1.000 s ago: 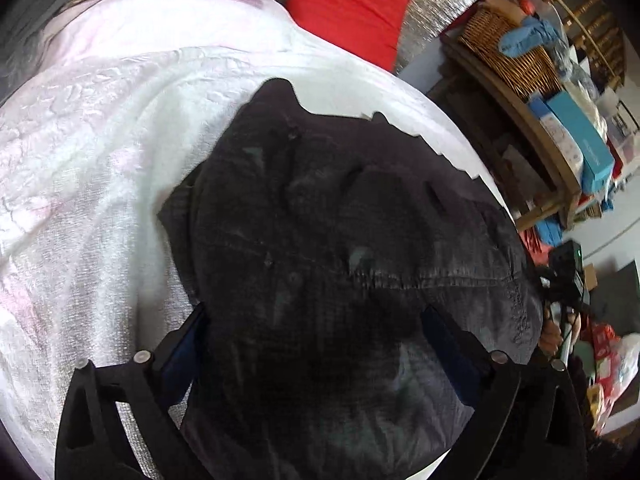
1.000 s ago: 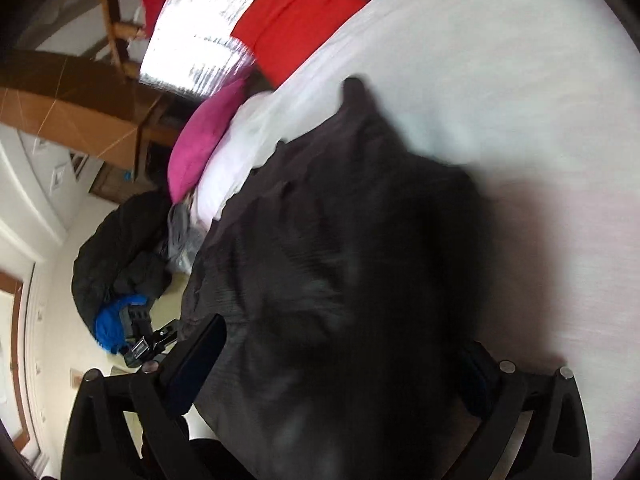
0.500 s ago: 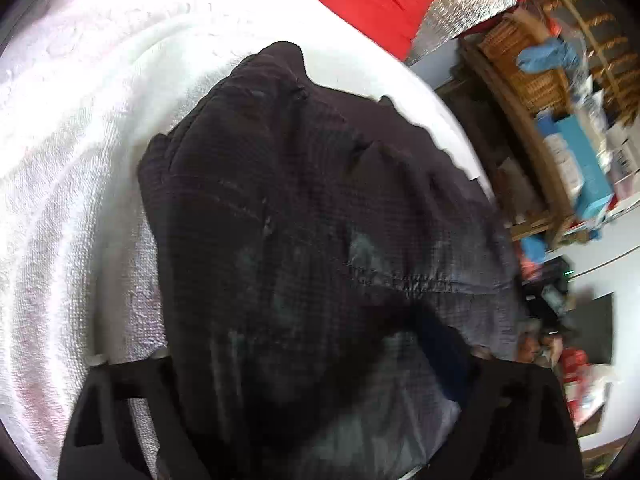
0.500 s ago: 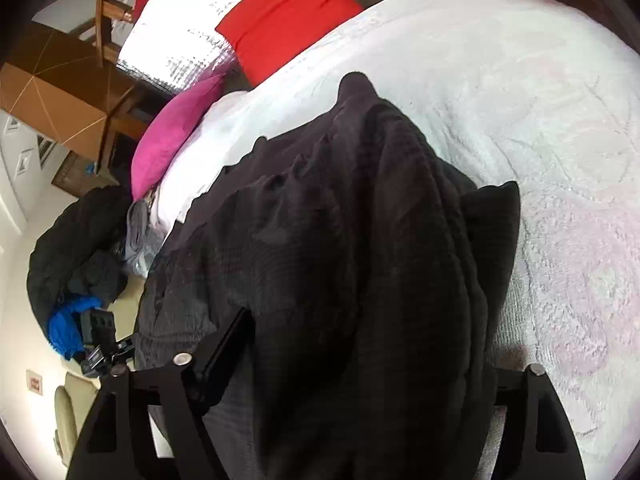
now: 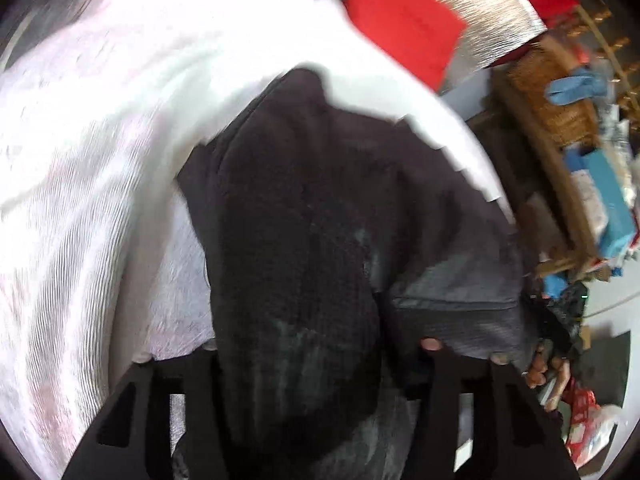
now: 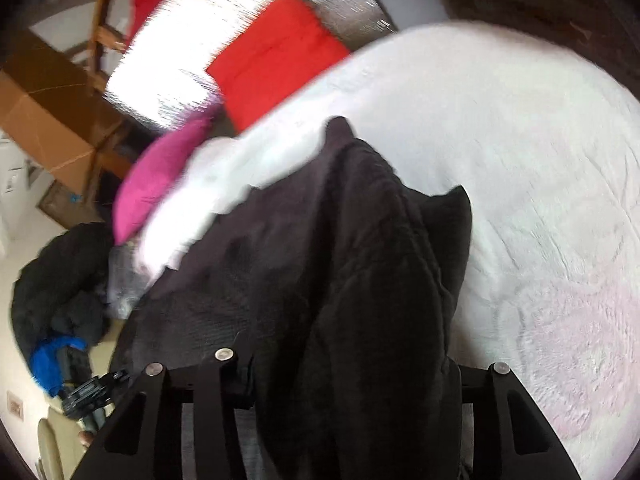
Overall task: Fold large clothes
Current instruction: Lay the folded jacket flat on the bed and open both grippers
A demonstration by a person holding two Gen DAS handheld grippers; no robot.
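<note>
Black, grid-textured fabric fills both wrist views: a dark garment (image 5: 304, 216) (a shirt or jacket, hard to tell which) lies on the white bedspread (image 5: 92, 168) of the bed, its long axis running away from both claws toward the red pillow (image 5: 404, 28) and pink pillow (image 6: 160, 176) at the head end. The left claw (image 5: 316, 364) has its jaws drawn narrow on a bunched fold of the near edge, and the right claw (image 6: 352, 372) is likewise pinched on a thick ridge of the same garment (image 6: 360, 264). Both hold it close in, neither nearer than the other. The gathered cloth hangs forward from each claw, so the coming fold looks to turn on carrying this near edge up along the long axis toward the far tip. Bare bedspread lies open beyond that tip. Off the bed's one side stand a wicker basket (image 5: 560, 92) and a blue box (image 5: 608, 200) on a shelf; off the other, a dark heap of clothes (image 6: 60, 280) on the floor. Nothing blocks the path
</note>
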